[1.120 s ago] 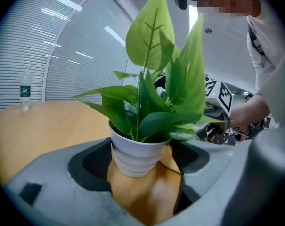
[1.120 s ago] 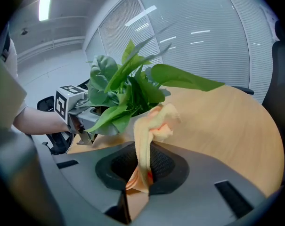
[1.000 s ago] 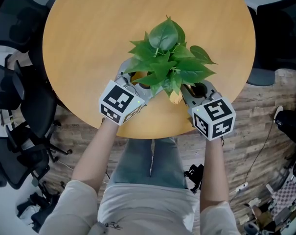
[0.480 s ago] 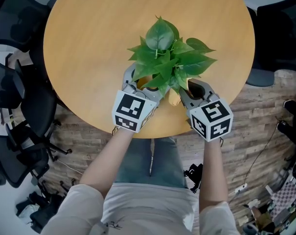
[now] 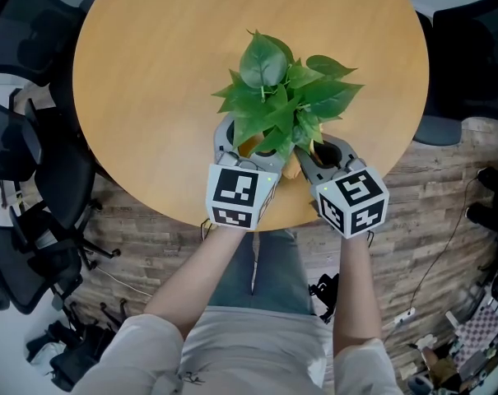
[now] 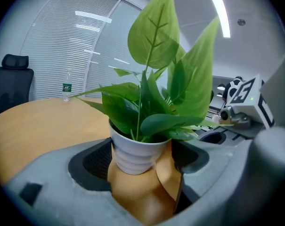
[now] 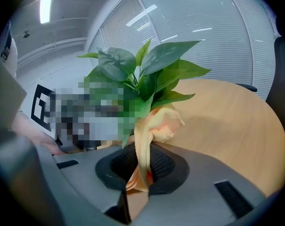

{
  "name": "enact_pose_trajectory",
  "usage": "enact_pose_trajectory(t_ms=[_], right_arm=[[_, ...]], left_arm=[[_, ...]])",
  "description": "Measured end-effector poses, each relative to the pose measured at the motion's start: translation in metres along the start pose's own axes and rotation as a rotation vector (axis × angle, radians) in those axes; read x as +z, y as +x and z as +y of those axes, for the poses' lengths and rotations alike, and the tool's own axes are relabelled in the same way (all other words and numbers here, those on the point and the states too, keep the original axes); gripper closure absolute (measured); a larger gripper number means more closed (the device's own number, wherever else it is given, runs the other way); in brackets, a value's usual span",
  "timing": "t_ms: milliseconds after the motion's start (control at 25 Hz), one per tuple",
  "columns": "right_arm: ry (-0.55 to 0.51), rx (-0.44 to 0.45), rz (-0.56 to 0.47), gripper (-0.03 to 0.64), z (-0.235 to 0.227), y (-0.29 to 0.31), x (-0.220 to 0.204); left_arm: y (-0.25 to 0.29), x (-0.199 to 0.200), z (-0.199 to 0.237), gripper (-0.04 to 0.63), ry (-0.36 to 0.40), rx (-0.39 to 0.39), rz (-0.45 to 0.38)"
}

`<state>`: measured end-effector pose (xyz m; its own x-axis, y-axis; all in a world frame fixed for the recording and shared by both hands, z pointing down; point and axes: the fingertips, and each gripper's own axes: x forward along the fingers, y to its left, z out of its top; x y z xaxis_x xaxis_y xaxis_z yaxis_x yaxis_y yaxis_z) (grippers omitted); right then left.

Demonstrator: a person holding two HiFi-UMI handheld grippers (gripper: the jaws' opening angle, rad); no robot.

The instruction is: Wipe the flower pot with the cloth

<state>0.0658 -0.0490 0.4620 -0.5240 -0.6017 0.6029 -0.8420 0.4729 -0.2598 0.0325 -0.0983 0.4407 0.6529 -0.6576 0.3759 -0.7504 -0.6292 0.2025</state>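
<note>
Round wooden tabletop (image 5: 150, 72) fills my head view, and near its front edge stands the white ribbed flower pot (image 6: 135, 154), its green leaves (image 5: 277, 89) spreading above both tools. I have the left gripper (image 6: 141, 168) spread wide, its pads against either side of the pot, gripping it upright. The right gripper (image 7: 137, 175) is closed on a peach cloth (image 7: 158, 124), whose bunched free end rises just beside the pot, under the leaves.
</note>
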Motion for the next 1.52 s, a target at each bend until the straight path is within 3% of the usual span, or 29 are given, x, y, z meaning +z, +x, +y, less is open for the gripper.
enact_pose_trajectory(t_ms=[280,560,1120,1320,1520], right_arm=[[0.008,-0.001,-0.007,0.568,-0.001,-0.001,0.0],[0.051,-0.033,-0.035,0.568,-0.007,-0.009,0.0],[0.073,-0.097,-0.022,0.568,-0.005,-0.073,0.008],[0.067,-0.101,-0.048,0.568,0.015,-0.106,0.022],[0.033,-0.09,-0.096,0.568,0.045,-0.128,0.053]], left_arm=[[0.0,-0.003,-0.002,0.187,-0.007,-0.069,0.002],[-0.011,-0.007,0.003,0.184,0.034,-0.101,0.024],[-0.074,0.003,-0.004,0.19,0.093,-0.172,0.115],[-0.107,0.025,-0.02,0.281,0.121,-0.218,0.104],[-0.13,0.061,-0.022,0.374,0.084,-0.209,0.051]])
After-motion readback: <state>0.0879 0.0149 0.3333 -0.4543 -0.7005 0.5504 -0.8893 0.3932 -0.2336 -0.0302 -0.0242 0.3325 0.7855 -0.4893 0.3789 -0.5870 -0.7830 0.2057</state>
